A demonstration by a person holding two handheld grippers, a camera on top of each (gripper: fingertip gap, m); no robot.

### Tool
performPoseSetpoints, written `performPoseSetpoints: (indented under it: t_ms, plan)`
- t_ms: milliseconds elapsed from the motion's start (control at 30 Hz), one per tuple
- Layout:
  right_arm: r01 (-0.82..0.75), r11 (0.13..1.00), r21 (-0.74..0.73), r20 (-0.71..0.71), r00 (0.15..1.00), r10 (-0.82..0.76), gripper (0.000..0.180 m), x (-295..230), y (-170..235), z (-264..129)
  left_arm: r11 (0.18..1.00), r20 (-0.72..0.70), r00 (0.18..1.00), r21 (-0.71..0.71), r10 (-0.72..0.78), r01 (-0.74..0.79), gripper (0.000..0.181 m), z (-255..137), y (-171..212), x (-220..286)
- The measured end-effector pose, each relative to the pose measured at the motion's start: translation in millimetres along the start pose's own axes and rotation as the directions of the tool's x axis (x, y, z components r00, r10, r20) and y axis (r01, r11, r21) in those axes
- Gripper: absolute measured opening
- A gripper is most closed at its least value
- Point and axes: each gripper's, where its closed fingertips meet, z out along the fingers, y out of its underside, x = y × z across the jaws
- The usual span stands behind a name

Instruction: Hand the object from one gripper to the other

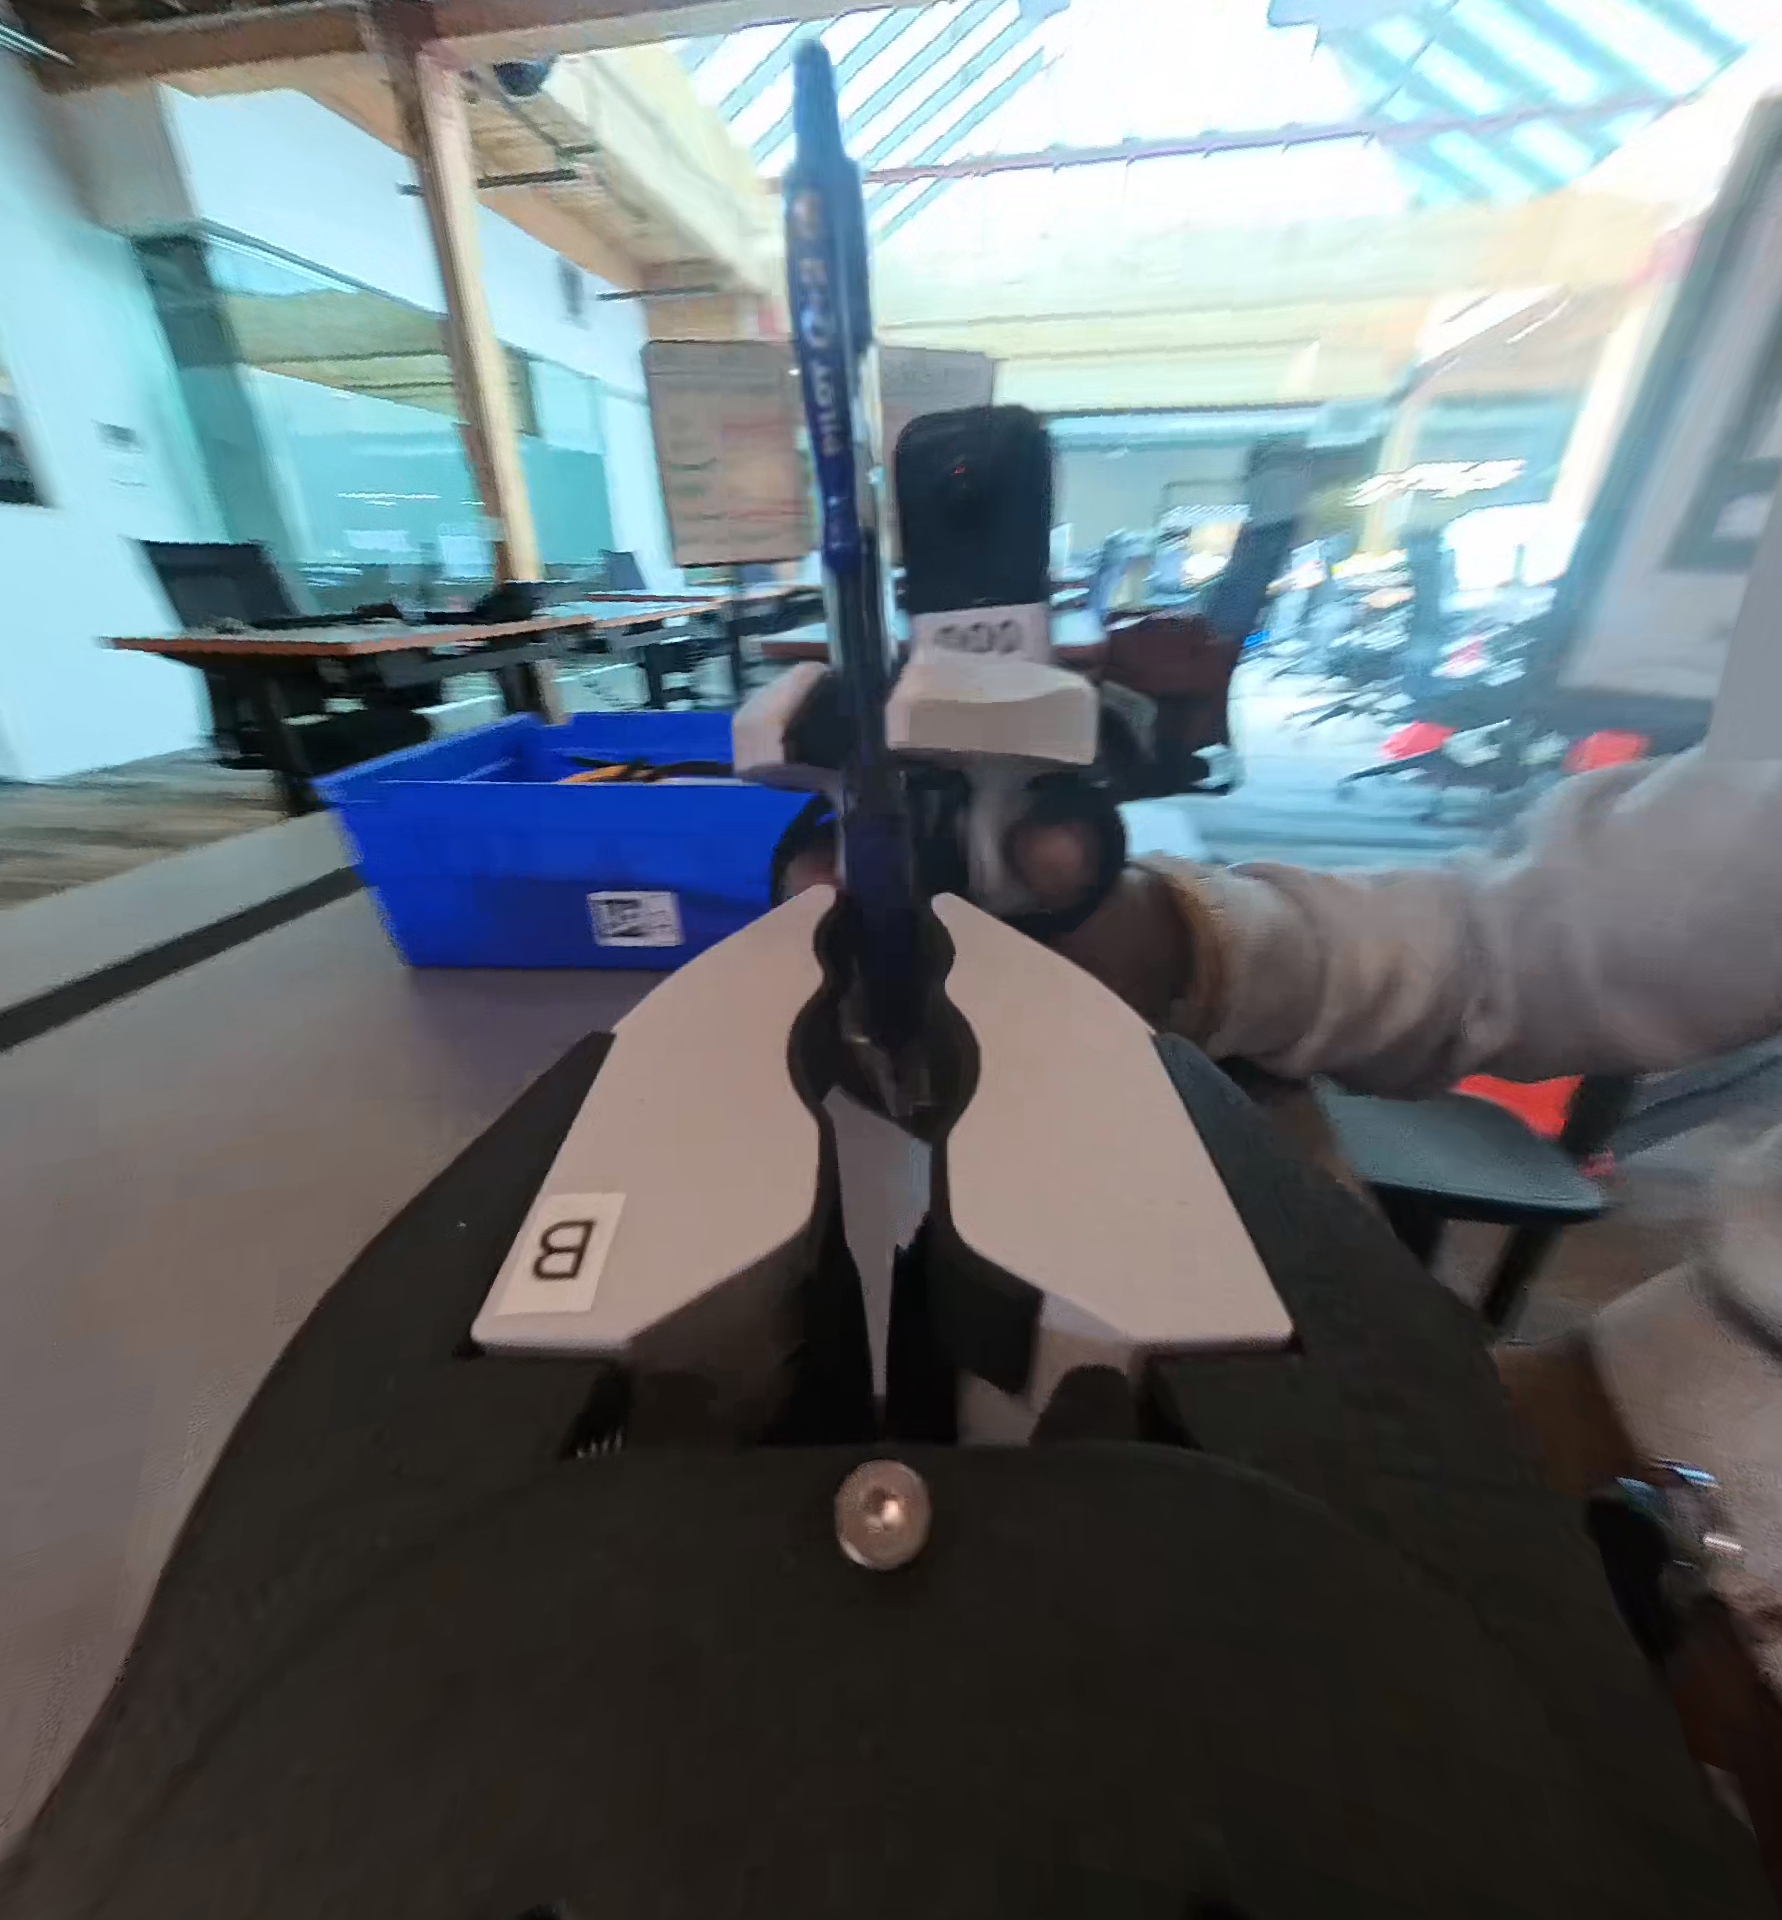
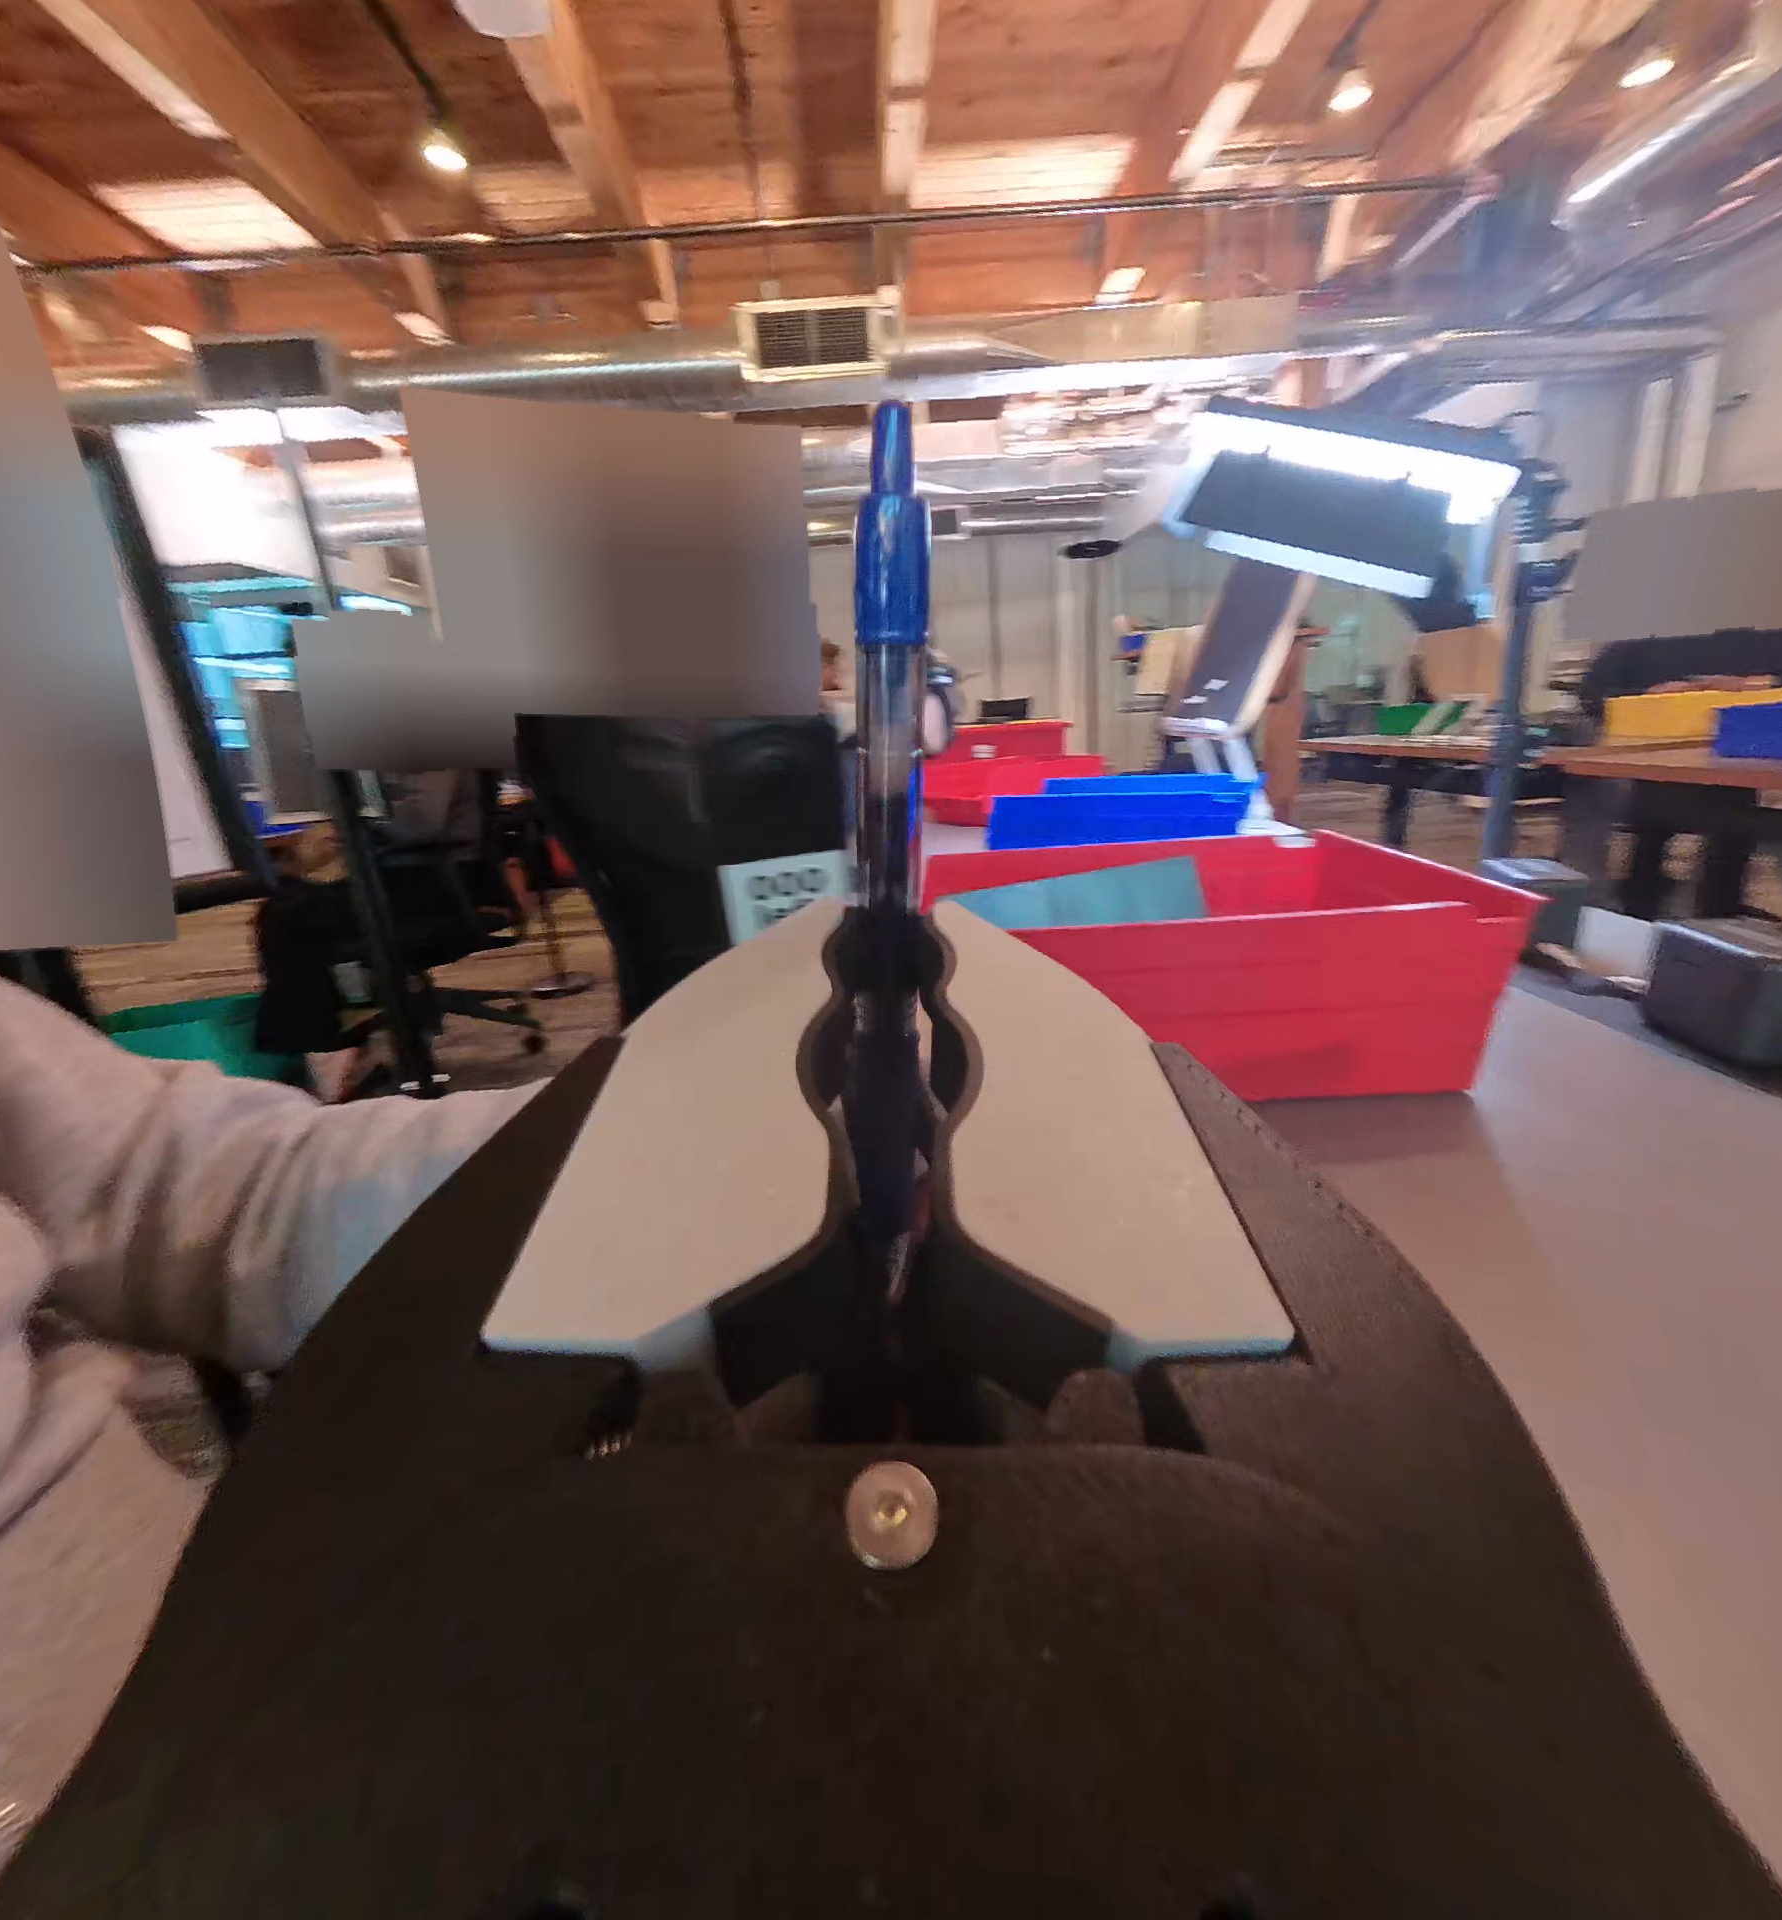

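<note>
Long grey table point(image 1: 191, 1143) under both tools, open workshop beyond; a blue bin point(image 1: 554, 842) stands on it past the left tool, a red bin point(image 2: 1251, 966) past the right. Two sleeved forearms – one point(image 1: 1489, 956) reaching in from the right side of the left wrist view, another point(image 2: 139, 1164) low on the left of the right wrist view. Left gripper point(image 1: 882, 925) is clenched on the blue pen point(image 1: 845, 499), tips pinching its lower barrel, pen standing upright out of the jaws. Right gripper point(image 2: 882, 925) is likewise closed around the same pen point(image 2: 887, 727), the barrel running down the scalloped channel between its fingers. The left view shows that right tool facing in just behind the pen, its camera upright above its white fingers, which sit at the barrel a little above the left tips; whether they squeeze hard cannot be read from there. Judgement – the handover is at its midpoint: both claws appear to have the pen, neither has let go. Which one gives and which receives cannot be told. Left to do: one releases, the tools draw apart. Pose: both held level above the table, head-on to each other, pen vertical between them.
</note>
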Motion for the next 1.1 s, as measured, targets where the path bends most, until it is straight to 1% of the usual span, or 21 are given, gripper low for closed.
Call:
performPoseSetpoints:
  t_ms: [67,133,167,200,233,300,333,400,467,500,567,633,700,767,833,867,900,933,1000,1033,1100]
  plan:
    - [-0.055,0.998,-0.011,0.106,0.993,0.056,0.022,-12,-2,-1,0.99,-0.182,0.975,0.031,-0.127,0.135,0.011,-2,-7,20]
    - [-0.145,0.987,-0.065,0.234,0.96,0.156,0.031,-26,0,-3,0.969,-0.321,0.919,0.016,-0.227,0.245,0.011,-5,-10,36]
    - [-0.18,0.979,-0.092,0.287,0.937,0.199,0.03,-32,2,-4,0.965,-0.35,0.905,0.006,-0.243,0.262,0.012,-5,-10,40]
    - [-0.196,0.975,-0.107,0.322,0.921,0.221,0.018,-37,3,-5,0.963,-0.365,0.896,-0.008,-0.253,0.268,0.011,-5,-9,42]
    - [-0.191,0.975,-0.109,0.343,0.914,0.217,0.011,-40,3,-5,0.963,-0.359,0.898,-0.016,-0.256,0.268,0.011,-4,-7,42]
    - [-0.148,0.984,-0.102,0.315,0.933,0.173,0.01,-39,4,-4,0.973,-0.302,0.928,0.005,-0.219,0.231,0.012,-3,-7,35]
    - [-0.118,0.988,-0.097,0.269,0.953,0.14,0.011,-33,5,-3,0.98,-0.239,0.953,0.026,-0.187,0.199,0.016,-2,-7,27]
    - [-0.06,0.995,-0.081,0.139,0.988,0.071,0.011,-15,5,-1,0.995,-0.083,0.992,0.03,-0.092,0.095,0.032,0,-4,8]
    - [-0.024,0.998,-0.051,0.022,0.999,0.025,0.01,0,4,-2,0.999,0.052,0.998,-0.01,0.045,-0.045,0.035,1,1,-4]
    - [-0.018,0.999,-0.037,-0.018,1.0,0.017,0.01,4,3,-2,0.994,0.097,0.99,-0.03,0.105,-0.103,0.034,1,3,-8]
    - [-0.013,1.0,-0.021,-0.066,0.998,0.012,0.01,9,3,-2,0.984,0.148,0.974,-0.052,0.174,-0.168,0.013,0,4,-13]
    - [0.006,1.0,-0.027,-0.086,0.996,-0.008,0.01,11,4,-1,0.99,0.14,0.981,-0.051,0.136,-0.13,0.012,0,4,-14]
    - [0.021,0.999,-0.036,-0.06,0.998,-0.023,0.01,6,2,-2,0.999,0.055,0.998,-0.001,0.032,-0.032,0.011,-1,-1,-6]
    - [0.003,1.0,-0.017,0.027,1.0,-0.003,0.023,-6,-5,-2,0.991,-0.139,0.983,0.047,-0.116,0.123,0.011,-3,-8,15]
    - [-0.068,0.997,-0.025,0.153,0.986,0.071,0.028,-20,-7,-2,0.968,-0.307,0.926,0.051,-0.22,0.247,0.01,-6,-15,33]
    - [-0.113,0.993,-0.037,0.22,0.968,0.118,0.026,-28,-7,-3,0.958,-0.359,0.901,0.049,-0.246,0.281,0.011,-7,-17,39]
    - [-0.148,0.988,-0.044,0.281,0.947,0.155,0.016,-35,-7,-5,0.951,-0.381,0.885,0.038,-0.269,0.306,0.011,-8,-17,41]
    - [-0.165,0.985,-0.043,0.316,0.933,0.17,0.011,-40,-8,-6,0.949,-0.387,0.879,0.03,-0.279,0.314,0.011,-7,-16,42]
    - [-0.151,0.988,-0.028,0.288,0.946,0.152,0.01,-36,-8,-5,0.959,-0.329,0.91,0.046,-0.25,0.28,0.011,-6,-15,35]
    - [-0.132,0.991,-0.026,0.243,0.961,0.135,0.011,-30,-7,-4,0.969,-0.26,0.942,0.064,-0.213,0.237,0.014,-4,-14,27]
    - [-0.08,0.996,-0.028,0.108,0.991,0.083,0.011,-13,-4,-3,0.994,-0.073,0.993,0.053,-0.091,0.095,0.031,-1,-8,7]
